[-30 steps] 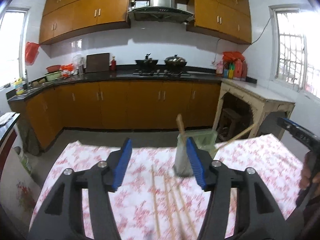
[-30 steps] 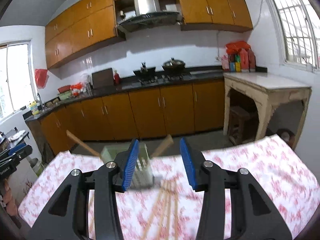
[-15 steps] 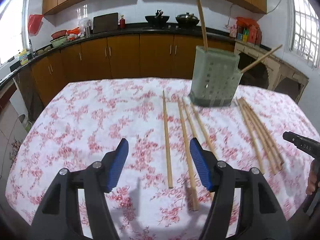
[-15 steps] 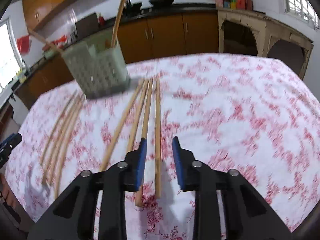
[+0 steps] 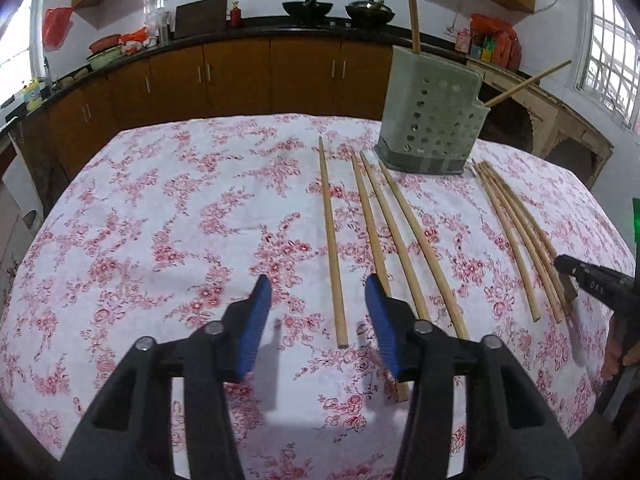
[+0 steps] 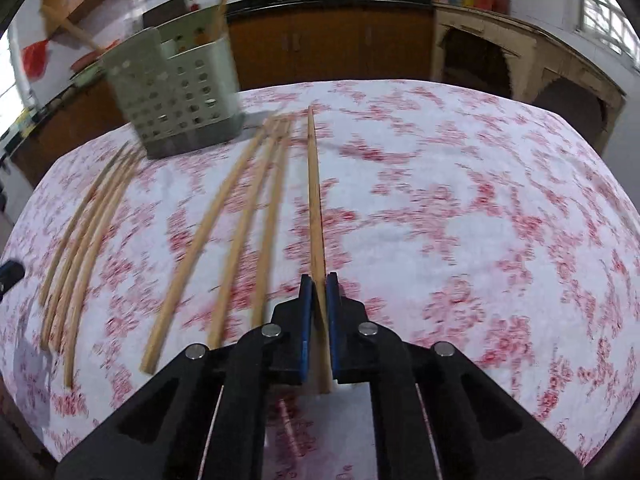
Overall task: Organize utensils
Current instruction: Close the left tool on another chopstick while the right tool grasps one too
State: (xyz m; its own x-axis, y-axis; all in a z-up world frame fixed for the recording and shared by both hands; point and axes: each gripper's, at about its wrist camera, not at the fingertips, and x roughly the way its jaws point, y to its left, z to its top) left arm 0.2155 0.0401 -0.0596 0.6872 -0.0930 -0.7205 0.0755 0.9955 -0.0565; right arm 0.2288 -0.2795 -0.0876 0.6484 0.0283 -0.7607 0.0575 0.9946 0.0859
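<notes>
Several wooden chopsticks lie on a floral tablecloth (image 5: 160, 220) in front of a grey-green perforated utensil holder (image 5: 432, 120), which has two sticks standing in it. My left gripper (image 5: 318, 300) is open, low over the cloth, with the near end of one chopstick (image 5: 332, 240) between its fingers. My right gripper (image 6: 316, 288) is shut on the near end of the rightmost chopstick (image 6: 314, 192), which points toward the holder (image 6: 176, 96). The right gripper's tip also shows in the left wrist view (image 5: 592, 284).
Another group of chopsticks (image 5: 520, 236) lies right of the holder; it shows in the right wrist view (image 6: 84, 224) at the left. Kitchen cabinets (image 5: 240, 76) and a side table (image 5: 560, 120) stand beyond the table's far edge.
Both grippers dropped lower toward the cloth. My right gripper closed from a narrow gap onto the rightmost chopstick. My left gripper moved nearer to a single chopstick and narrowed somewhat.
</notes>
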